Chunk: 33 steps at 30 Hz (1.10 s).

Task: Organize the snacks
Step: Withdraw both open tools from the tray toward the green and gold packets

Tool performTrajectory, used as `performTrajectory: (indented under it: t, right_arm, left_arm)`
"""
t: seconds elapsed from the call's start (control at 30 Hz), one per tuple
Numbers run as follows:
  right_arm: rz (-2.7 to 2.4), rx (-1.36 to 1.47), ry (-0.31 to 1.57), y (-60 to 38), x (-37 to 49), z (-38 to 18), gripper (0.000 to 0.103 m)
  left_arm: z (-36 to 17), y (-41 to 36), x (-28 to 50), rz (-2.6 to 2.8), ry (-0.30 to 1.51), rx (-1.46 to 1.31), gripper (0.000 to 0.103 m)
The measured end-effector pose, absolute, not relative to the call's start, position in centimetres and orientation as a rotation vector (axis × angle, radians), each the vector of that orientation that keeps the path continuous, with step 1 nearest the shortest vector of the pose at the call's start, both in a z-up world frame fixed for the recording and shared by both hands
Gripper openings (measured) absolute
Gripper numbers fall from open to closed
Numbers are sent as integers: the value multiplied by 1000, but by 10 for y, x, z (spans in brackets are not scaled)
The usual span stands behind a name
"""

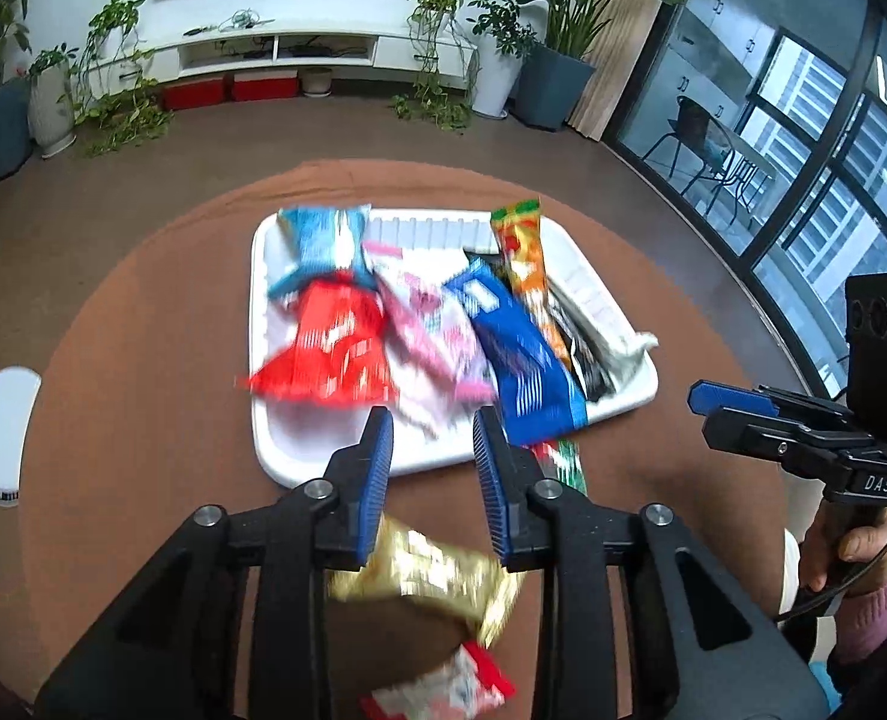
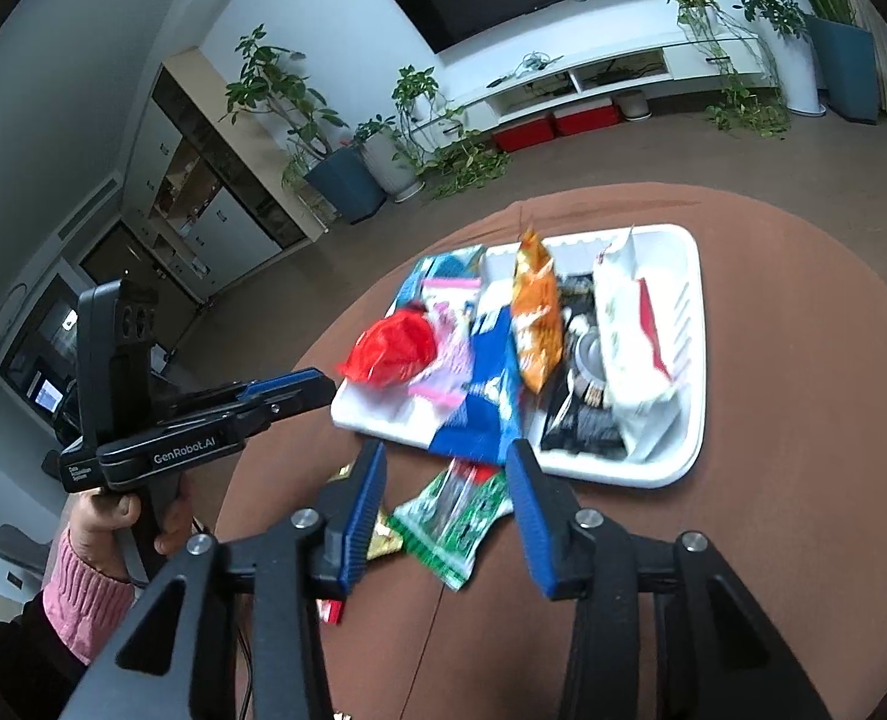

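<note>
White tray [image 1: 299,450] holding snack packets, gold packet [image 1: 425,570] on table, left gripper [image 1: 432,420] jaws apart, right gripper [image 2: 443,456] jaws apart, both empty

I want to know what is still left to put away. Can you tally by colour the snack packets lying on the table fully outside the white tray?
green packet: 1
gold packet: 1
red-and-white packet: 1
Total: 3

Tray [image 1: 263,324] sitting toward the tabletop's [image 1: 143,420] far edge, snack packets [image 1: 437,330] lying side by side in it, three packets [image 2: 452,516] lying on the tabletop before the tray's near edge.
</note>
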State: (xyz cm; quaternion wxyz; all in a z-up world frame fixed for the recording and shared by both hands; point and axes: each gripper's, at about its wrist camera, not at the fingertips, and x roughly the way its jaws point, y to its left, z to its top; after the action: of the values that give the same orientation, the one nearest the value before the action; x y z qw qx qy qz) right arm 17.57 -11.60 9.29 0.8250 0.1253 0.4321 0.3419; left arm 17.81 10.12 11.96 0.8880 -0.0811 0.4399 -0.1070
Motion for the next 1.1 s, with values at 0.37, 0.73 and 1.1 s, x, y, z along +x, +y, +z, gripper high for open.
performTrajectory:
  t: [0.37, 0.73, 1.1]
  right_arm:
    - [723, 276, 971, -106, 141, 67, 54]
    - [684, 272, 1028, -91, 144, 41, 56]
    - [686, 267, 1015, -92, 142, 38, 59]
  left_arm:
    - [81, 108, 126, -178, 974, -253, 55]
    - [51, 107, 131, -168, 1042, -333, 55]
    - [35, 89, 151, -116, 1077, -262, 55]
